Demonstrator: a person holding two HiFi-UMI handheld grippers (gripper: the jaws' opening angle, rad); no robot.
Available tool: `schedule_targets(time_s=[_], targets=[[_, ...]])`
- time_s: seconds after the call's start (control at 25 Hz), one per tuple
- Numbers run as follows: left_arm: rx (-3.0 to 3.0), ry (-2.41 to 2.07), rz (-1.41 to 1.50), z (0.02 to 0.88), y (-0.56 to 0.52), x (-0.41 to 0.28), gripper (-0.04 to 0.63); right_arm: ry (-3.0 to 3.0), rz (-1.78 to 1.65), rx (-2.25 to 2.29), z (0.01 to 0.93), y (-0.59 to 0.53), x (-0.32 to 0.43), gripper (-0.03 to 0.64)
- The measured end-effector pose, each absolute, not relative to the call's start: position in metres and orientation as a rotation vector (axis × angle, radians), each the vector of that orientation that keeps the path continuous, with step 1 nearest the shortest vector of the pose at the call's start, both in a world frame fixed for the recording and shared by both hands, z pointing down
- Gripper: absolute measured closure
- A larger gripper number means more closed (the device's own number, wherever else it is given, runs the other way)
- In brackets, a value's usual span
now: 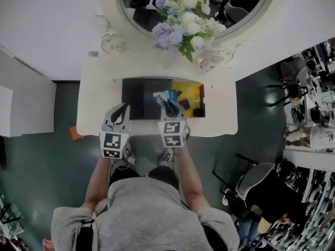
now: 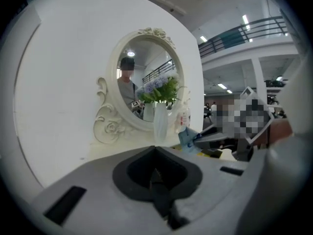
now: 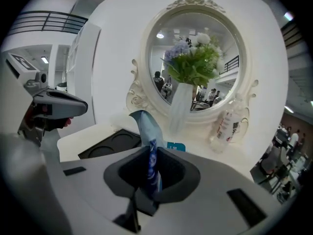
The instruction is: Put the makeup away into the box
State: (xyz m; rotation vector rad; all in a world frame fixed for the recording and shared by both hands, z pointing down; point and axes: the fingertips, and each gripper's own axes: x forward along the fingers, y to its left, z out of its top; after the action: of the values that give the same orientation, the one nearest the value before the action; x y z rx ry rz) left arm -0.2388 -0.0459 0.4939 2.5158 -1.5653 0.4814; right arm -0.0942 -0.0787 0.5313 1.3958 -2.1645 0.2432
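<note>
My right gripper (image 1: pixel 168 106) is shut on a light blue sachet (image 1: pixel 162 95), whose top sticks up out of the jaws in the right gripper view (image 3: pixel 145 131). It hovers over the seam between a dark grey tray (image 1: pixel 139 98) and a yellow box (image 1: pixel 193 92) that holds several small makeup items. My left gripper (image 1: pixel 122 112) is over the tray's left edge, jaws together with nothing between them (image 2: pixel 155 180). The left gripper view also shows the sachet (image 2: pixel 187 137) off to the right.
A cream vanity table (image 1: pixel 99 103) stands against a white wall under an oval mirror (image 3: pixel 195 58). A vase of flowers (image 1: pixel 180 25) and a small bottle (image 3: pixel 226 126) stand behind the box. The table's front edge is under my wrists. A person sits at the lower right (image 1: pixel 261 192).
</note>
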Motion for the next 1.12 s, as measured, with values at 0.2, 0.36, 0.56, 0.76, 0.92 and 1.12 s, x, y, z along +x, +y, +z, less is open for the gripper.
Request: schedule_targets(time_s=[0.2, 0.36, 0.56, 0.76, 0.92, 1.12], targets=[[2.565, -1.469, 0.496, 0.504, -0.056, -0.190, 0.594, -2.100, 0.288, 1.468, 0.544, -0.079, -0.040, 0.557], [2.577, -1.411, 0.521, 0.515, -0.061, -0.160, 0.595, -2.050, 0.321, 1.496, 0.560, -0.081, -0.005, 0.557], [2.558, -1.372, 0.558, 0.536, -0.068, -0.135, 0.594, -2.016, 0.373, 1.493, 0.588, -0.088, 0.025, 0.557], [2.540, -1.339, 0.601, 0.557, -0.074, -0.118, 0.594, -1.999, 0.429, 1.467, 0.616, -0.095, 0.039, 0.557], [2.535, -1.320, 0.619, 0.568, -0.078, -0.109, 0.594, -2.002, 0.472, 1.451, 0.631, -0.100, 0.041, 0.555], [2.523, -1.300, 0.641, 0.577, -0.077, -0.105, 0.594, -2.010, 0.529, 1.396, 0.646, -0.101, 0.036, 0.453]])
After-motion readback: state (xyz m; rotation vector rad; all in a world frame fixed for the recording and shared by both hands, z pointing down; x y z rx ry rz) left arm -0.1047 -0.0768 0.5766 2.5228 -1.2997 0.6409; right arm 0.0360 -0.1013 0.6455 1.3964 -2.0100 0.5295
